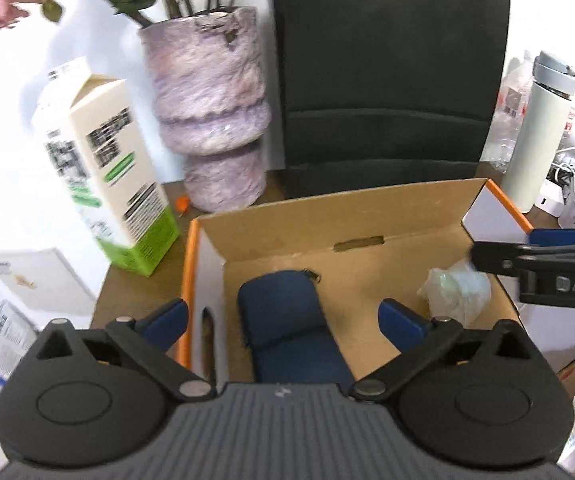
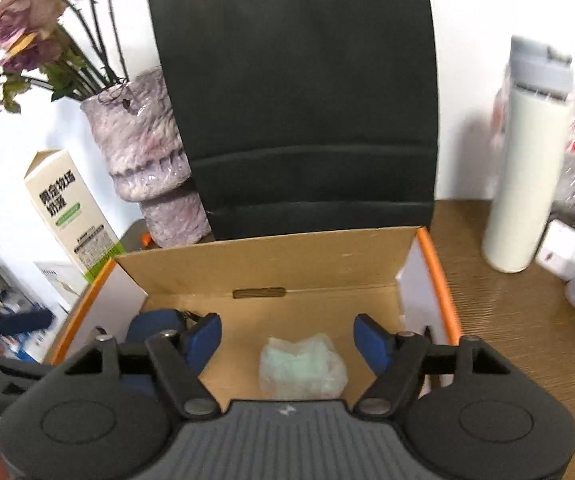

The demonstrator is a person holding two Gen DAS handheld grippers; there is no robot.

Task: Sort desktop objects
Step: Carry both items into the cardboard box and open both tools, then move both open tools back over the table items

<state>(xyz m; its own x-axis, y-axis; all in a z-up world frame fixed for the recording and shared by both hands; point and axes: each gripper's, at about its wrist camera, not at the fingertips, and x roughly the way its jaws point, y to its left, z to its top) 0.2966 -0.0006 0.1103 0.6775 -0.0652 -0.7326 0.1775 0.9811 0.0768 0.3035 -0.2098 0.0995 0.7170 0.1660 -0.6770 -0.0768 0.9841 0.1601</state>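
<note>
An open cardboard box with orange rims stands on the wooden desk. Inside it lie a dark blue pouch on the left and a crumpled clear plastic bag on the right. My left gripper hangs open over the pouch, its blue pads well apart and off it. In the right wrist view my right gripper is open above the plastic bag, which rests loose on the box floor. The pouch shows behind the right gripper's left finger. The other gripper's finger reaches in at the right edge.
Behind the box stand a black chair back, a purple marbled vase with dried flowers and a milk carton. A white bottle, plastic bottles, a charger and cables crowd the right side of the desk.
</note>
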